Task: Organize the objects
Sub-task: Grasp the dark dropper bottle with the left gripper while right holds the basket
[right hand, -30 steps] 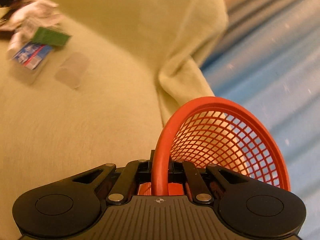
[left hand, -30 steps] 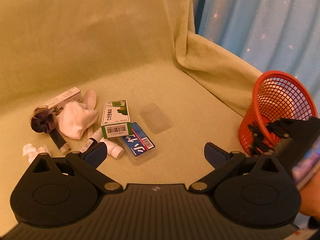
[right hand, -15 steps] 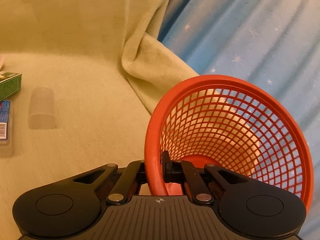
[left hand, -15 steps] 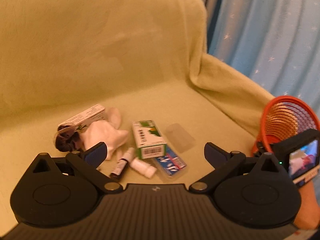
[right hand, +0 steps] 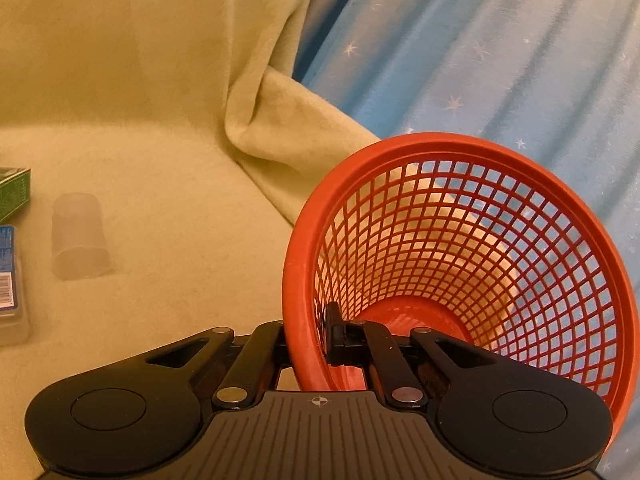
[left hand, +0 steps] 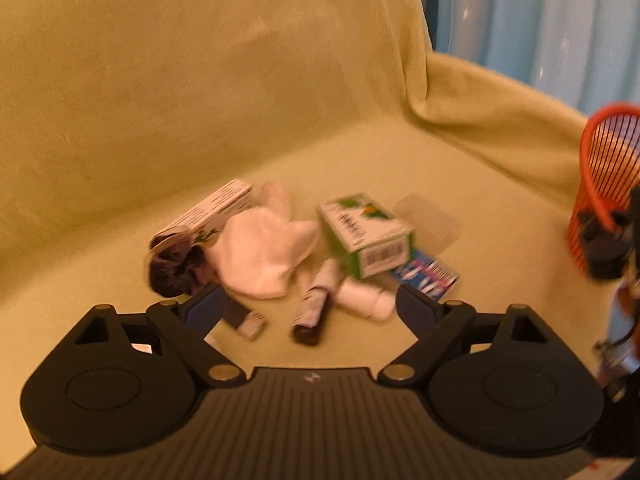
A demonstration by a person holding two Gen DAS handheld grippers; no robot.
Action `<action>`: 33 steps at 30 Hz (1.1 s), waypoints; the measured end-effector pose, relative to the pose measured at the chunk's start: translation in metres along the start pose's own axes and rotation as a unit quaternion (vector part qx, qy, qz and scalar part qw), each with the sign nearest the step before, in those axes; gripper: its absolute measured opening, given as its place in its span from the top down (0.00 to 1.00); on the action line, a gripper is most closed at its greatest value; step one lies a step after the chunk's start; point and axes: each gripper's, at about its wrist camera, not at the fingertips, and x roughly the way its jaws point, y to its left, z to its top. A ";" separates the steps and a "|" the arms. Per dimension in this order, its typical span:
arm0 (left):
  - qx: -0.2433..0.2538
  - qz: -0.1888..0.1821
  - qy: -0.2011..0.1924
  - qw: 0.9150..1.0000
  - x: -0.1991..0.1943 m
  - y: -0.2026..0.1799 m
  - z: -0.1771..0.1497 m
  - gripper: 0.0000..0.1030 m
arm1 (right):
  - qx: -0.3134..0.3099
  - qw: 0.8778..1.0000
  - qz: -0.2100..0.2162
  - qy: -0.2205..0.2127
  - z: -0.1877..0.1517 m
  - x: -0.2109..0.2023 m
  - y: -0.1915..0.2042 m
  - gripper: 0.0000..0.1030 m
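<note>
The biggest thing I have in view is the couch, draped in yellow-green plush; its seat, backrest and right armrest fill most of both cameras, with a blue star-printed curtain behind the armrest.

Next in size is the red mesh basket. My right gripper is clamped on its near rim, one finger outside the wall and the other inside, so the basket hangs tilted with its mouth toward the camera. From the left camera the same basket shows at the far right edge, well apart from the clutter.

My left gripper hovers over the seat with its jaws spread; they have just been narrowing a little, and nothing is pressed between them. The clutter lies just ahead of the fingertips: a white sock left of centre, a green-and-white box to its right, and a long white box behind the sock. Nearer me, a dark scrunchie sits by the left fingertip, a blue-labelled flat pack by the right. Between the tips lie a small dark vial and a white bottle. A clear plastic lid lies alone behind the green box.

Open seat stretches between the lid and the basket; the backrest closes off the far side.
</note>
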 end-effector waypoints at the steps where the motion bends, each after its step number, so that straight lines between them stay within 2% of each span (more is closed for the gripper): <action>1: 0.007 -0.001 0.005 1.000 0.005 0.002 -0.003 0.18 | -0.004 1.000 0.001 0.000 0.000 0.000 0.002 0.99; 3: 0.016 -0.007 0.013 1.000 0.015 0.005 -0.008 0.23 | -0.005 1.000 0.003 0.000 -0.003 -0.001 0.003 0.99; 5: 0.033 -0.009 0.018 0.999 0.025 0.004 -0.010 0.36 | -0.005 1.000 0.004 0.000 -0.004 -0.001 0.004 0.99; 7: 0.050 -0.010 0.020 0.998 0.035 0.001 -0.009 0.38 | -0.004 1.000 0.005 0.002 -0.003 0.001 0.004 0.99; 9: 0.071 -0.017 0.021 0.997 0.042 -0.003 -0.009 0.45 | -0.007 1.000 0.007 0.003 -0.002 0.002 0.005 0.98; 11: 0.093 -0.015 0.028 0.995 0.052 -0.008 -0.009 0.59 | -0.013 1.000 0.009 0.003 -0.003 0.001 0.007 0.98; 13: 0.112 -0.012 0.038 0.993 0.062 -0.011 -0.011 0.65 | -0.016 1.000 0.009 0.002 -0.003 0.001 0.009 0.98; 18: 0.138 -0.004 0.056 0.989 0.074 -0.015 -0.014 0.67 | -0.013 1.000 0.010 0.001 -0.003 0.003 0.008 0.98; 20: 0.142 -0.008 0.061 0.988 0.075 -0.016 -0.015 0.78 | -0.014 1.000 0.011 0.001 -0.003 0.003 0.008 0.98; 21: 0.142 -0.010 0.063 0.988 0.075 -0.016 -0.015 0.80 | -0.013 1.000 0.012 0.001 -0.002 0.004 0.008 0.98; 33: 0.104 -0.007 0.050 0.993 0.038 -0.017 -0.009 0.82 | -0.012 1.000 0.019 -0.002 -0.002 0.004 0.003 0.98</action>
